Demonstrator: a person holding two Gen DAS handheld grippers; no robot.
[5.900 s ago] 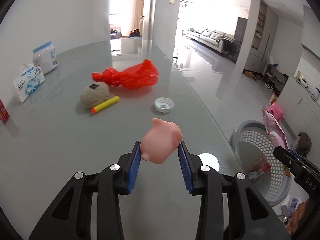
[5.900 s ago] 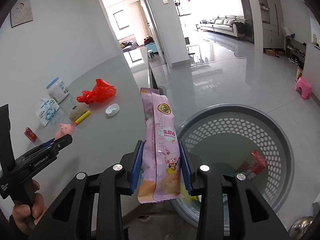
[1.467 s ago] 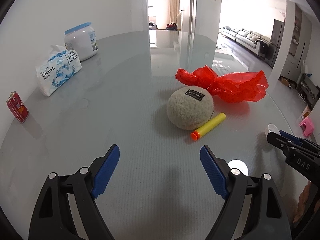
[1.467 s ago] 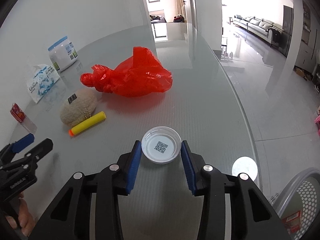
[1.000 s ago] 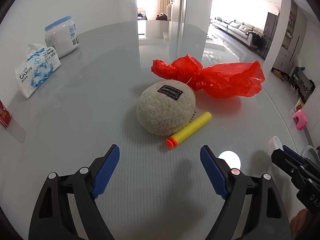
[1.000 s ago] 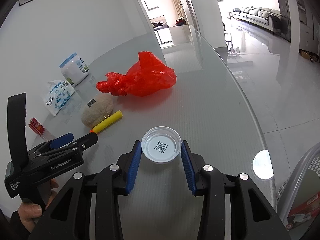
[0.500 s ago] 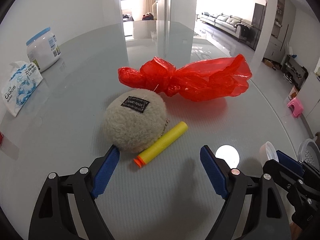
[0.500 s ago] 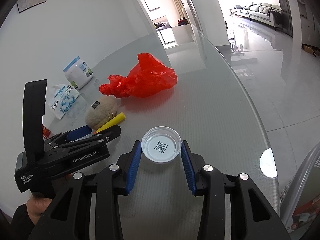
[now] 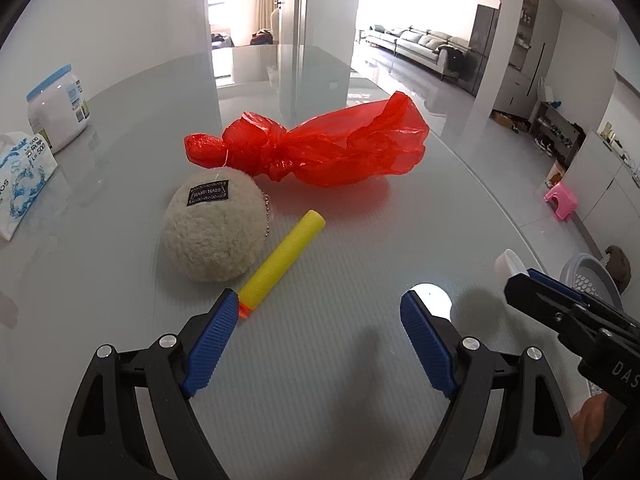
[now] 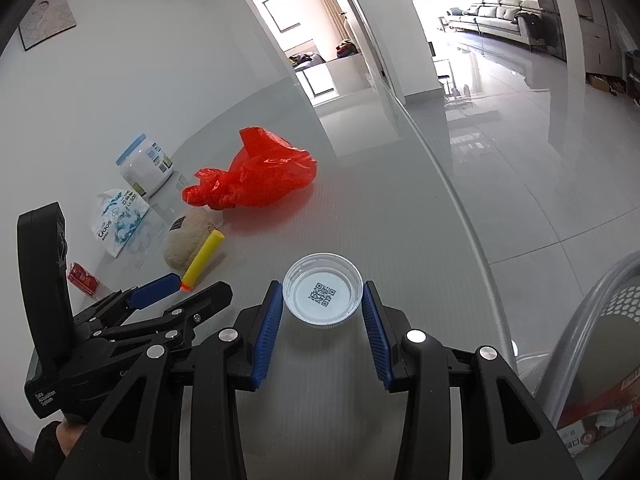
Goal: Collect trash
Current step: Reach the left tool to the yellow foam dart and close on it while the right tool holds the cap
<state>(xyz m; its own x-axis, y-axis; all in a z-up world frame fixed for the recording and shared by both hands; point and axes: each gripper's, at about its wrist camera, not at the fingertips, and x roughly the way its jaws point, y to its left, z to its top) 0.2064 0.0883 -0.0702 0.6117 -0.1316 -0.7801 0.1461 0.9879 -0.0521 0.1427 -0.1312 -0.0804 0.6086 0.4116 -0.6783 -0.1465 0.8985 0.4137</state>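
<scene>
Two risks stood out: right gripper point(image 10: 323, 316) pinched the lid point(image 10: 322, 295) low-center by its thin rim, so it could pop loose before the basket point(image 10: 600, 320); left gripper point(image 9: 316, 320), gaping and empty, could bump the yellow dart point(image 9: 282, 258) across the desk point(image 9: 360, 400).

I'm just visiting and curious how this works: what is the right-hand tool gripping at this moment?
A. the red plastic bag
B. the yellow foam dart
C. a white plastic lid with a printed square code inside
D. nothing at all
C: in the right wrist view the white plastic lid sits between the blue pads of the right gripper, which press on its rim.
</scene>
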